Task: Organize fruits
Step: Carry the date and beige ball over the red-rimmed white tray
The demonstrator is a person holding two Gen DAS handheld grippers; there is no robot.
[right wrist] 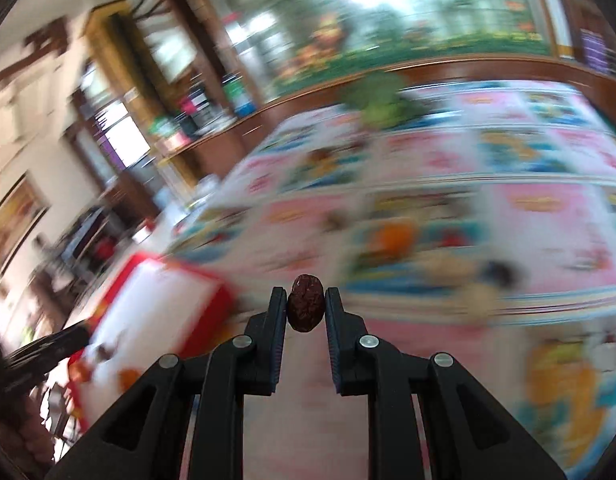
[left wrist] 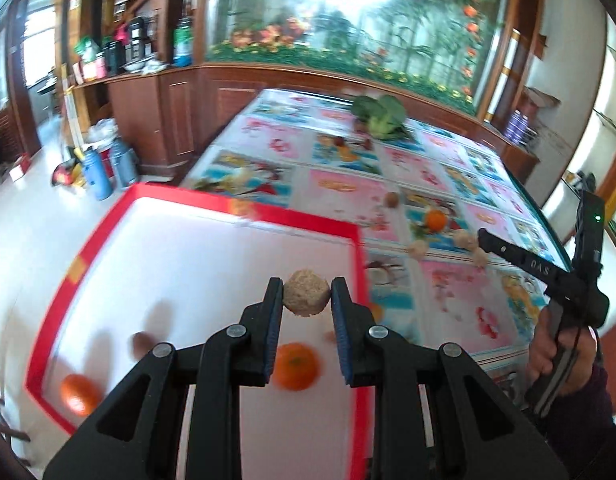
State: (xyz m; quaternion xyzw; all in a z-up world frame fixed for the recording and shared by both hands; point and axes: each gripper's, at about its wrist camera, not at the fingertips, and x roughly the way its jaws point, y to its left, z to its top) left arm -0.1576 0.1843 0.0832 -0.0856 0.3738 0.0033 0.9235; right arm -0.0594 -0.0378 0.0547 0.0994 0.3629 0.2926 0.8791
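Observation:
My left gripper (left wrist: 307, 295) is shut on a tan rough round fruit (left wrist: 306, 295) and holds it above the white tray with a red rim (left wrist: 357, 240). In the tray lie two oranges (left wrist: 296, 366) (left wrist: 79, 394) and a small dark fruit (left wrist: 142, 343). My right gripper (right wrist: 306, 307) is shut on a dark red date (right wrist: 306, 308) above the colourful tablecloth (right wrist: 547, 216); the view is blurred. The right gripper also shows in the left wrist view (left wrist: 483, 238) at the right. The tray appears in the right wrist view (right wrist: 224, 296) at lower left.
On the table lie an orange (left wrist: 435, 219), several tan round fruits (left wrist: 465, 240), a small brown fruit (left wrist: 391, 200) and broccoli (left wrist: 381, 116) at the far end. Wooden cabinets stand behind; bottles stand on the floor at left (left wrist: 96, 172).

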